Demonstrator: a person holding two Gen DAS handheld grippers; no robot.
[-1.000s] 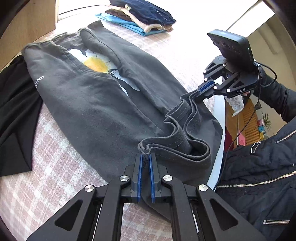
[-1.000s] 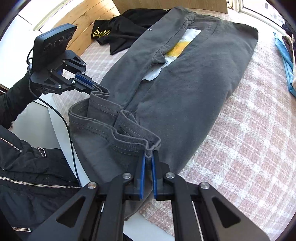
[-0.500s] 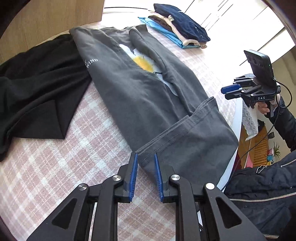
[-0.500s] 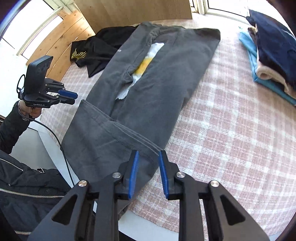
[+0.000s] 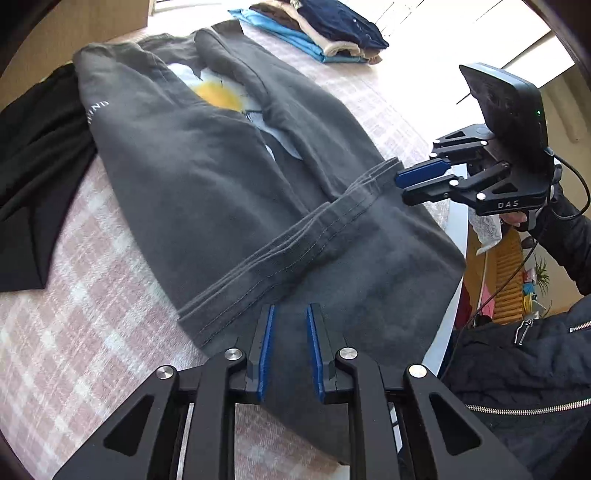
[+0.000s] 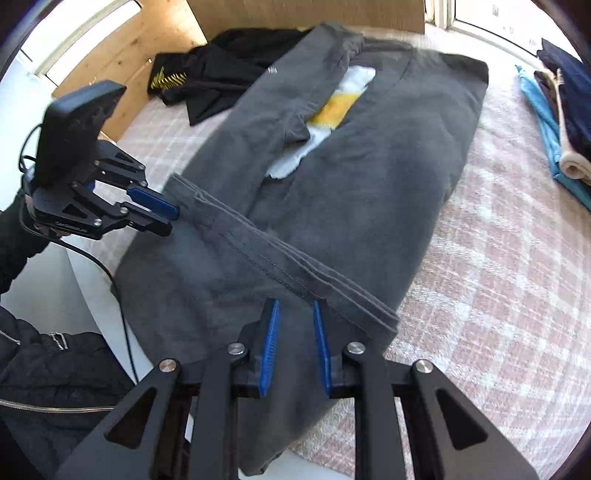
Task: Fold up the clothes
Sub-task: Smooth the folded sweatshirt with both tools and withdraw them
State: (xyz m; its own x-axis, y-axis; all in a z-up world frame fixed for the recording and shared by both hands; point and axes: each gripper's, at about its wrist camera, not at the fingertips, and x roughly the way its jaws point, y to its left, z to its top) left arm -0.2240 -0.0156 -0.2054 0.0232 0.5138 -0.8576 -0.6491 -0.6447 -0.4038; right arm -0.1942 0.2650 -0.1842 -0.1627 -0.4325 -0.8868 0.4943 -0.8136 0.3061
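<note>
A dark grey T-shirt (image 5: 207,192) with a yellow and white print lies lengthwise on the checked pink cloth, also in the right wrist view (image 6: 369,177). Its sides are folded in and its bottom part is folded up, the hem (image 5: 295,240) running across the shirt. My left gripper (image 5: 290,314) is open and empty, just over the folded bottom part near the hem. My right gripper (image 6: 295,310) is open and empty at the hem's other end; it shows in the left wrist view (image 5: 402,184), and the left one in the right wrist view (image 6: 173,219).
A black garment (image 5: 33,166) lies crumpled at the shirt's left side, near a wooden wall (image 6: 122,62). A stack of folded clothes (image 5: 325,33) sits at the far end of the pink checked table (image 6: 498,277). The person's dark jacket (image 5: 528,369) is at the near edge.
One second ago both grippers were shut on the hem, holding it lifted. They laid it on the shirt and opened. Since half a second ago both have come in closer over the fold.
</note>
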